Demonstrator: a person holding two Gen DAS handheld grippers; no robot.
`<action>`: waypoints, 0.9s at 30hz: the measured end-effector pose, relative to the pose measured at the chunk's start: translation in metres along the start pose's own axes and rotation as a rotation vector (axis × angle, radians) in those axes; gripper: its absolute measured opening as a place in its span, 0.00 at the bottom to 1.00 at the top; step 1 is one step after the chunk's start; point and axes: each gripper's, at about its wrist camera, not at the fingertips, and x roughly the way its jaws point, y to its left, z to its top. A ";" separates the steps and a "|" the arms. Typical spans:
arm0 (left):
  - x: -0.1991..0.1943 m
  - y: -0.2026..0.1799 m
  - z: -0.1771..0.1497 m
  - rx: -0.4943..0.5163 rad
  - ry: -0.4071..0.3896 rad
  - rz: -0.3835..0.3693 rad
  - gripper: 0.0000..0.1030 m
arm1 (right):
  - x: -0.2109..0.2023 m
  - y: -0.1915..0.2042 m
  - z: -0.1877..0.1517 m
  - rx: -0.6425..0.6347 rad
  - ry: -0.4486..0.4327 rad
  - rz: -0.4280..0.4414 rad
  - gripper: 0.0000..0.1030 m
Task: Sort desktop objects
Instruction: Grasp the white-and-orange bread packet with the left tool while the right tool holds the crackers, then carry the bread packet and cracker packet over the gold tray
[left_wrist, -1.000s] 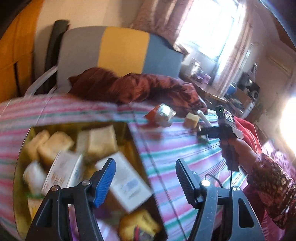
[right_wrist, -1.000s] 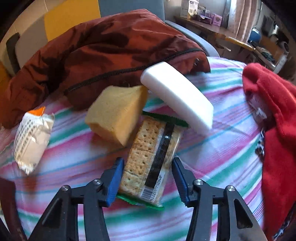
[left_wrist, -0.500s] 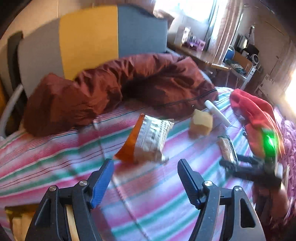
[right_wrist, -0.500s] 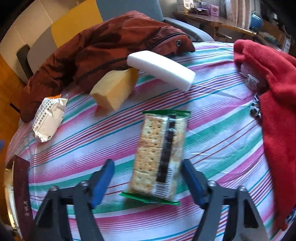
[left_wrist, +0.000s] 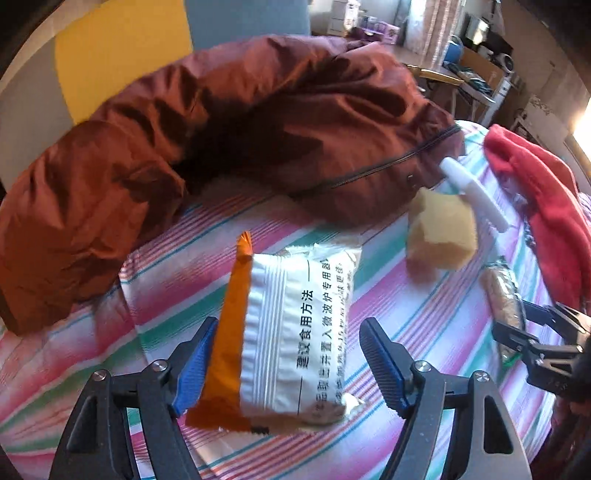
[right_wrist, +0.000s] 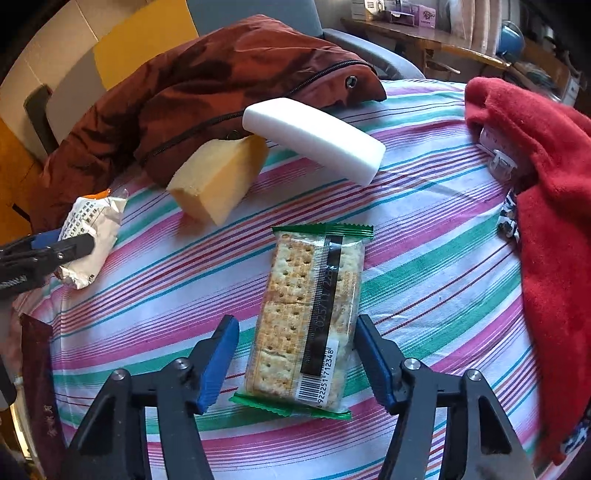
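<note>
The cracker pack (right_wrist: 308, 325) lies flat on the striped counter (right_wrist: 424, 236) at lower centre of the right wrist view, between the spread jaws of the right gripper (right_wrist: 295, 363); it looks light, crinkly and breakable, so grip gently across its long sides. The left gripper (left_wrist: 286, 363), jaws likewise apart, straddles the soft snack pouch (left_wrist: 291, 332), best taken mid-body.

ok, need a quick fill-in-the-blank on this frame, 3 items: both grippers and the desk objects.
1. The cracker pack lies between the open fingers of the ____ gripper.
2. The white block leans on the ____ sponge.
3. The left gripper straddles a snack packet with an ____ edge.

Missing words: right; yellow; orange
</note>
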 end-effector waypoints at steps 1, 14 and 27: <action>0.003 0.001 -0.001 -0.010 0.006 -0.005 0.72 | 0.000 0.001 0.000 -0.008 -0.001 -0.010 0.58; -0.002 -0.012 -0.043 -0.038 -0.071 0.079 0.53 | -0.004 0.014 -0.003 -0.064 -0.013 -0.062 0.48; -0.033 -0.041 -0.106 -0.040 -0.074 0.087 0.52 | -0.006 0.020 -0.002 -0.089 -0.018 -0.079 0.48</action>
